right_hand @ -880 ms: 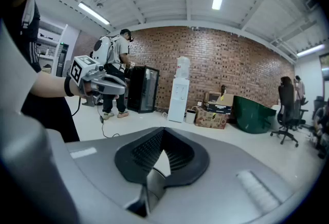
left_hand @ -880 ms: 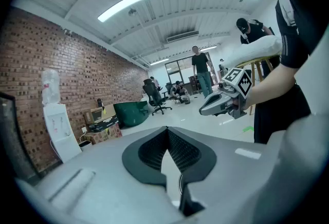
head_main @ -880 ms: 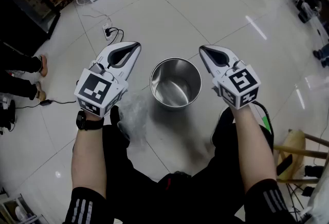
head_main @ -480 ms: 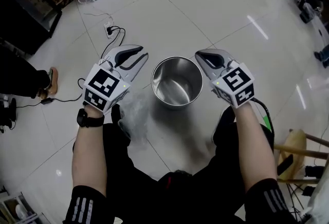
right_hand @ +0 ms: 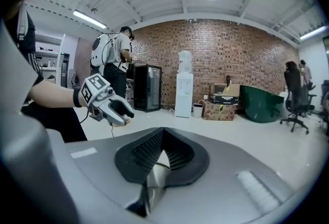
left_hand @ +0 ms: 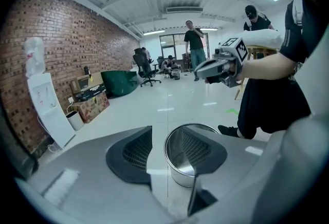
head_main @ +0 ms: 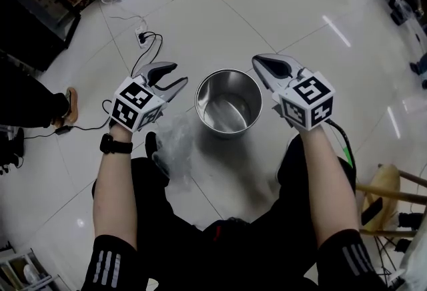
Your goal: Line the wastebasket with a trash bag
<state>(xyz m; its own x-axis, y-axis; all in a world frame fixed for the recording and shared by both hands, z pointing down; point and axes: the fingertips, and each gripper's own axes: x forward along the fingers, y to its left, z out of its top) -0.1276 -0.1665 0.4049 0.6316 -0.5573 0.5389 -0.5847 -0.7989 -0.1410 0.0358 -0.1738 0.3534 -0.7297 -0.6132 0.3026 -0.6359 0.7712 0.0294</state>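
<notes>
The trash bag [head_main: 175,143] by my left knee is only a hazy, clear crumple, and I can't trace its edges against the pale floor. One jaw of my left gripper [head_main: 180,74] covers the right side of the wastebasket [left_hand: 176,159] in the left gripper view. A wooden stool [head_main: 393,193] is cut off at the head view's right edge.
</notes>
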